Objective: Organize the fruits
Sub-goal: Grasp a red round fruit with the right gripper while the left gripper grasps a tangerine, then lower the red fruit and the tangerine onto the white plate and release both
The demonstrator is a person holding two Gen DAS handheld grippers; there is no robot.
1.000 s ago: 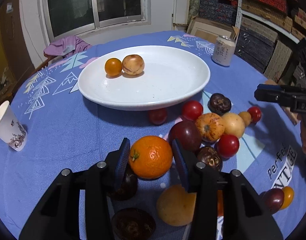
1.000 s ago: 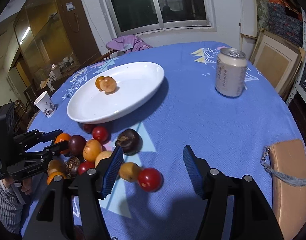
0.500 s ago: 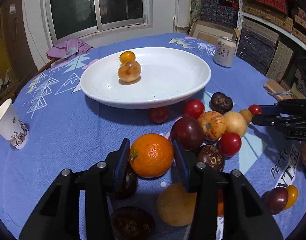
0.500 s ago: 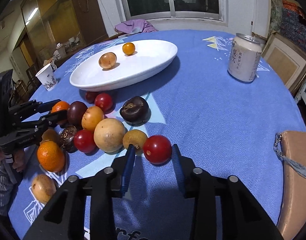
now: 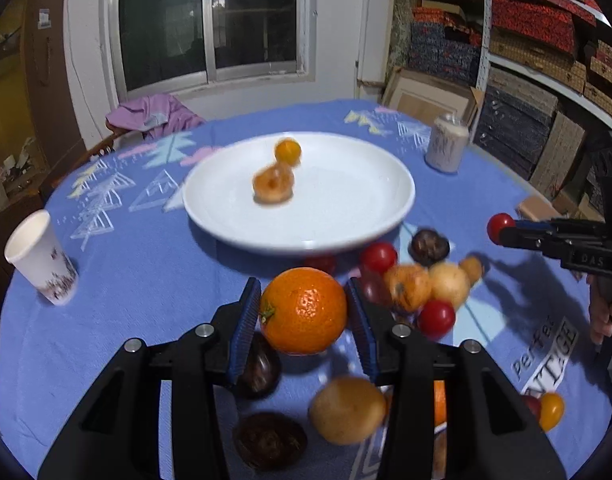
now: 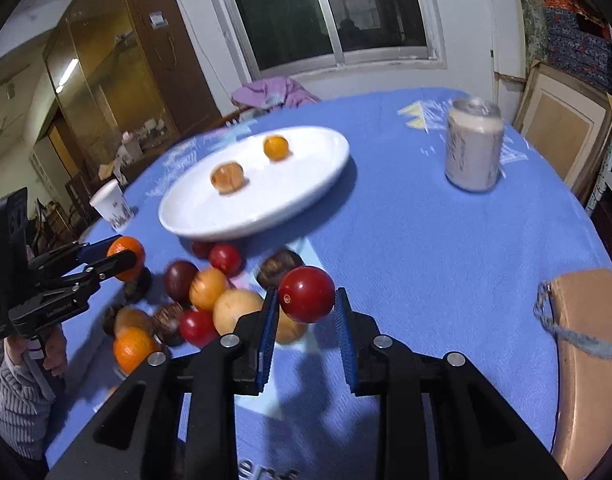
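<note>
1. L gripper (image 5: pixel 304 312): pads pinch the orange (image 5: pixel 304 310) on both sides, held clear of the cloth (image 5: pixel 146 280), just in front of the plate (image 5: pixel 345 216).
2. R gripper (image 6: pixel 306 312): pads clamp a red tomato (image 6: pixel 306 294), lifted above the fruit pile (image 6: pixel 210 296).
3. From the L cam the R gripper (image 5: pixel 505 234) shows at far right w/ the tomato at its tips; from the R cam the L gripper (image 6: pixel 118 258) shows at left w/ the orange.
4. Plate: white, mid-table, holds 2 fruits, a small orange one (image 5: pixel 288 151) and a tan one (image 5: pixel 273 186), near each other, both blurred.
5. Pile sits on the cloth just near side of the plate: red, dark purple, tan and orange pieces, mostly touching.
6. Can (image 6: pixel 473 146) upright, right of the plate, well apart.
7. Paper cup (image 5: pixel 40 258) upright near the table's left edge.
</note>
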